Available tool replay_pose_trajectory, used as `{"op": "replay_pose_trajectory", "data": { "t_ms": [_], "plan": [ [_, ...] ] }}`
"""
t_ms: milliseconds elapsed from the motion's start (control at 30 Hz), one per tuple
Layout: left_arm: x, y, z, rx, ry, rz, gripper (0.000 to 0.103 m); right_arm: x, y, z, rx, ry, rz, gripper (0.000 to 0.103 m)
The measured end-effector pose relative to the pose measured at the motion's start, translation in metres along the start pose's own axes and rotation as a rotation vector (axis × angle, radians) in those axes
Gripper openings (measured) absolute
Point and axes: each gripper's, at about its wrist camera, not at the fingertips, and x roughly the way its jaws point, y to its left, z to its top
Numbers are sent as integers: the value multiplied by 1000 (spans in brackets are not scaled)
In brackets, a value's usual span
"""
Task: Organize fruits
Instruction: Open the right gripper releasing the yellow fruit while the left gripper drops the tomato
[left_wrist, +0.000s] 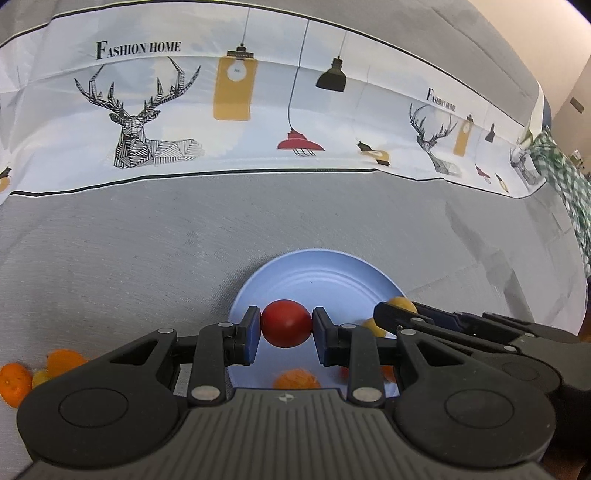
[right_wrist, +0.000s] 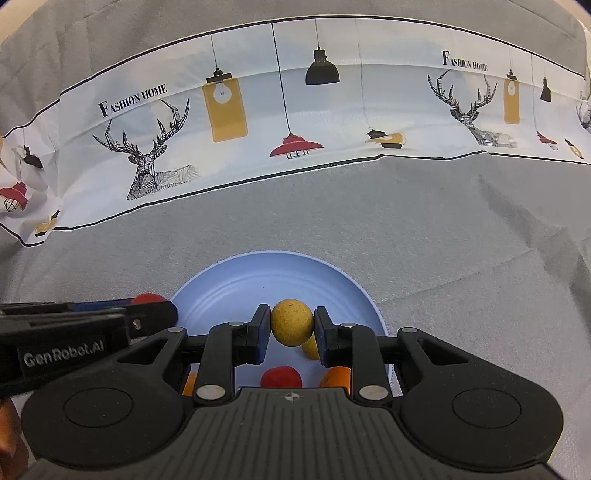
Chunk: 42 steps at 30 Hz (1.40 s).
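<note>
My left gripper (left_wrist: 286, 325) is shut on a red round fruit (left_wrist: 286, 323) above the near left part of a light blue plate (left_wrist: 314, 269). My right gripper (right_wrist: 291, 325) is shut on a yellow round fruit (right_wrist: 291, 322) above the same plate (right_wrist: 273, 277). On the plate lie an orange fruit (left_wrist: 295, 380), a red fruit (right_wrist: 280, 376), another orange fruit (right_wrist: 336, 376) and a second yellow fruit (right_wrist: 311, 348). The right gripper shows from the side in the left wrist view (left_wrist: 391, 314); the left one shows in the right wrist view (right_wrist: 155, 310).
Several orange and yellow fruits (left_wrist: 37, 369) lie on the grey cloth left of the plate. A white printed cloth band (left_wrist: 258, 110) with deer and lamps runs across the back. A green checked cloth (left_wrist: 561, 166) is at the far right.
</note>
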Motion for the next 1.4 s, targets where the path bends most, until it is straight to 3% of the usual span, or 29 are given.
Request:
{"op": "replay_pose_trajectory", "data": {
  "t_ms": [567, 800, 1133, 1400],
  "plan": [
    [5, -5, 0, 7, 23, -13, 33, 1, 2, 0, -14, 7, -40, 27],
    [3, -3, 2, -3, 15, -15, 34, 1, 0, 1, -3, -3, -70, 38],
    [-3, 1, 4, -4, 1, -3, 34, -1, 0, 2, -1, -8, -78, 39],
    [-19, 17, 8, -45, -49, 40, 20, -2, 11, 5, -13, -18, -65, 39]
  ]
}}
